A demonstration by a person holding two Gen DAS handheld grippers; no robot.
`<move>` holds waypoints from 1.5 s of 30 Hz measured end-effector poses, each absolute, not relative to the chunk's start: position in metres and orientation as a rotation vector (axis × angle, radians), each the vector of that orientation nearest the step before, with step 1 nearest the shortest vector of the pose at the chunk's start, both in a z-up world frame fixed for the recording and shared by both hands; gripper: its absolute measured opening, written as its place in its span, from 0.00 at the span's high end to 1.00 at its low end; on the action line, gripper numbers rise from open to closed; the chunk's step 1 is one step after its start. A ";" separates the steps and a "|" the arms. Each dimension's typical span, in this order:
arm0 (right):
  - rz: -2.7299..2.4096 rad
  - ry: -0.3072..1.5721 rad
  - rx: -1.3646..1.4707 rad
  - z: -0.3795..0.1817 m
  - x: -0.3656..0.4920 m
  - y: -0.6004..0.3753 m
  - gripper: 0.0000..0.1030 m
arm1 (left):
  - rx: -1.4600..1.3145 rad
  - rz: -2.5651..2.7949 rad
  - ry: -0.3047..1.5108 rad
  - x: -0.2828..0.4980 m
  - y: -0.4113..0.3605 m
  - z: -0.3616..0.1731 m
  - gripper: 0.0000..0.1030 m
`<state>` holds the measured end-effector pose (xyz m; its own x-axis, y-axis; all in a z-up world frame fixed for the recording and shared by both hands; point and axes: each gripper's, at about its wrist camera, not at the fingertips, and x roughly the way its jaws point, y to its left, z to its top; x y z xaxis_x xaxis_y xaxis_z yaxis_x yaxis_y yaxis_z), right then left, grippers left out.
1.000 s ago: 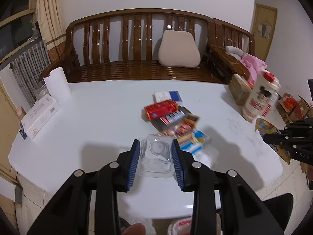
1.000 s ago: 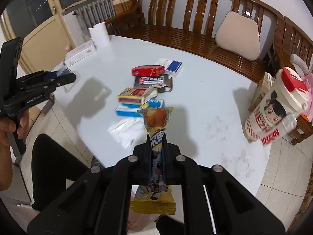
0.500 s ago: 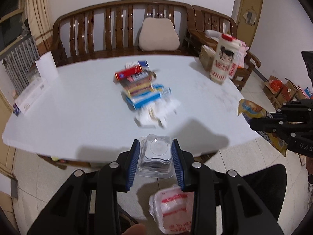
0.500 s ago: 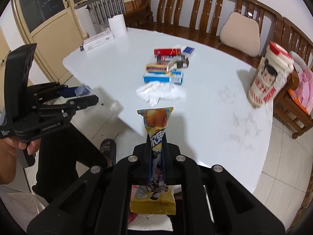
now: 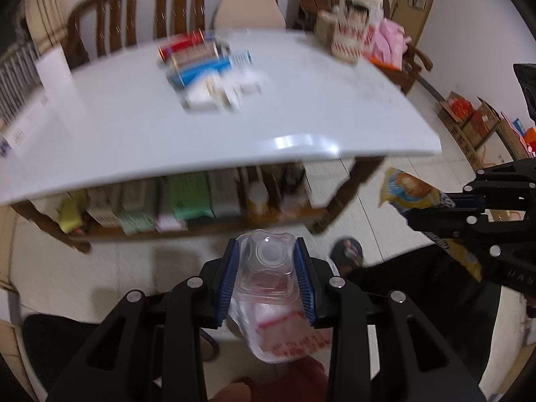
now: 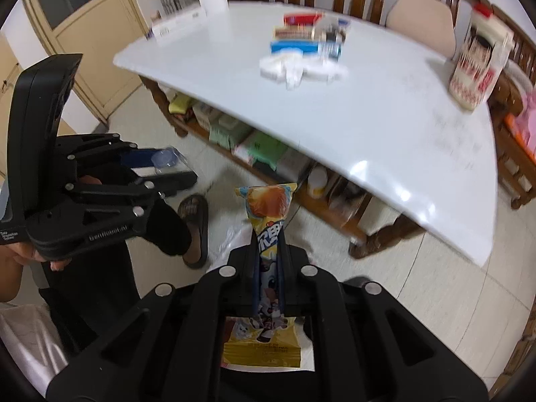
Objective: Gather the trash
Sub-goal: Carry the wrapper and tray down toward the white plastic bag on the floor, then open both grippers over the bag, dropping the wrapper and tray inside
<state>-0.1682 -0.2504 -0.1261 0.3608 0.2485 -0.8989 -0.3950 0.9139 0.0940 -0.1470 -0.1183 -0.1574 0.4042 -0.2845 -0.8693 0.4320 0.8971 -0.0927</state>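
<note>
Jaws of the left gripper clamp a clear plastic cup between blue pads; jaws of the right gripper are nearly shut on a yellow snack wrapper. Both sit off the white table, above the floor. Directly beneath the cup, at 6 o'clock, a white plastic bag is partly hidden. Boxes and tissue at the table's 12 o'clock are motion-blurred, labels unreadable.
</note>
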 end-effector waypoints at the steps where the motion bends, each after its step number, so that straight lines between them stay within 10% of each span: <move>1: 0.413 1.142 -0.153 -0.135 -0.170 -0.249 0.93 | 0.162 -0.458 1.075 -0.150 -0.121 -0.165 0.68; 17: 0.363 1.474 -0.100 -0.338 -0.143 -0.247 0.93 | 0.080 -0.413 1.552 -0.136 -0.141 -0.382 0.67; 31: 0.352 1.639 -0.032 -0.438 -0.127 -0.237 0.90 | 0.157 -0.324 1.649 -0.130 -0.141 -0.459 0.56; 39: 0.265 1.646 0.011 -0.444 -0.118 -0.260 0.45 | 0.145 -0.269 1.674 -0.127 -0.127 -0.465 0.28; 45: 0.265 1.624 0.046 -0.430 -0.119 -0.264 0.40 | 0.130 -0.267 1.646 -0.124 -0.126 -0.452 0.22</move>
